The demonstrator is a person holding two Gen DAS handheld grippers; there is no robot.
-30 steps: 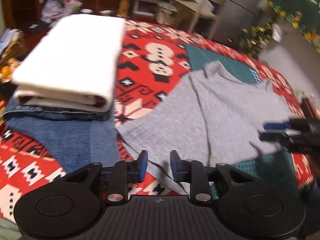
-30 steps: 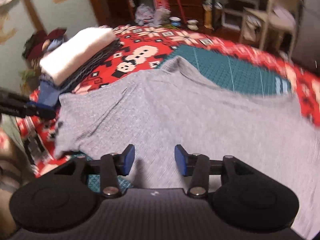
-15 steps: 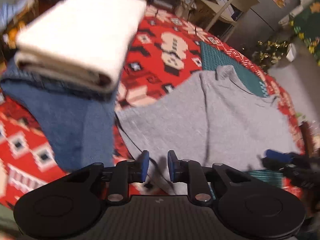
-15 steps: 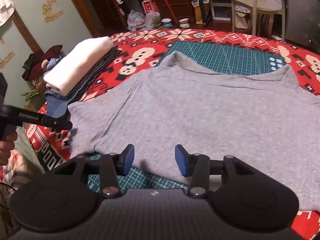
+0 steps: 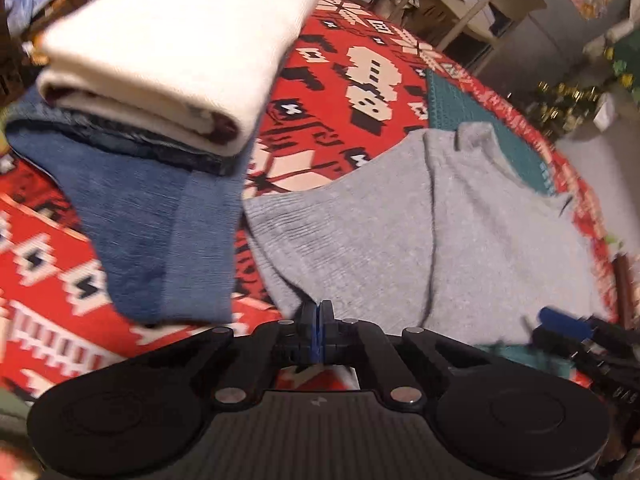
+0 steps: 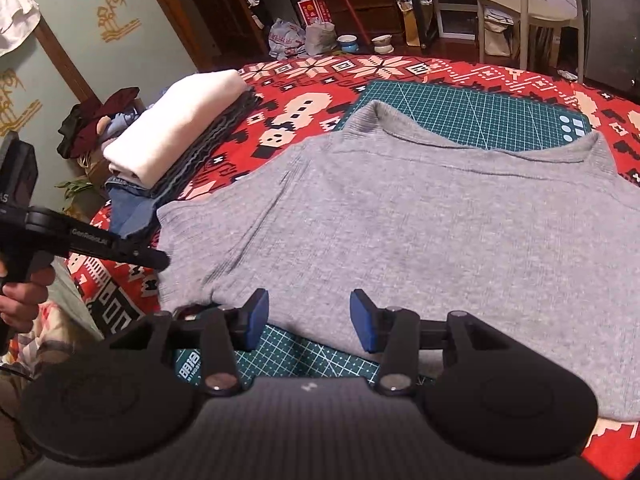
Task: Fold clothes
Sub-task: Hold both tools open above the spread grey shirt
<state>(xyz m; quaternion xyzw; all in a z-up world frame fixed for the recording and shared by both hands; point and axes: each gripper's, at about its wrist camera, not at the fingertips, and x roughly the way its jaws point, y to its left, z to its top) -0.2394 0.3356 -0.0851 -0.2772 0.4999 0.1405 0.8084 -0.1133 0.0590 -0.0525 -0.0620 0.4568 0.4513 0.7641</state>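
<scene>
A grey knit shirt lies spread flat over a green cutting mat on the red patterned cloth. My left gripper is shut, its blue pads pinched together on the shirt's near left corner; from the right wrist view the left gripper meets that same edge. The right gripper stands open just above the shirt's near hem, with nothing pressed between its pads. The right gripper also shows blurred at the right edge of the left wrist view.
A stack of folded clothes sits to the left: a cream garment on top of blue denim. A person's hand holds the left gripper's handle. Chairs, shelves and bags stand beyond the table's far edge.
My left gripper's jaws have closed from a small gap to fully together at the grey shirt's corner, and it rolled a little. The right gripper stayed open over the near hem.
</scene>
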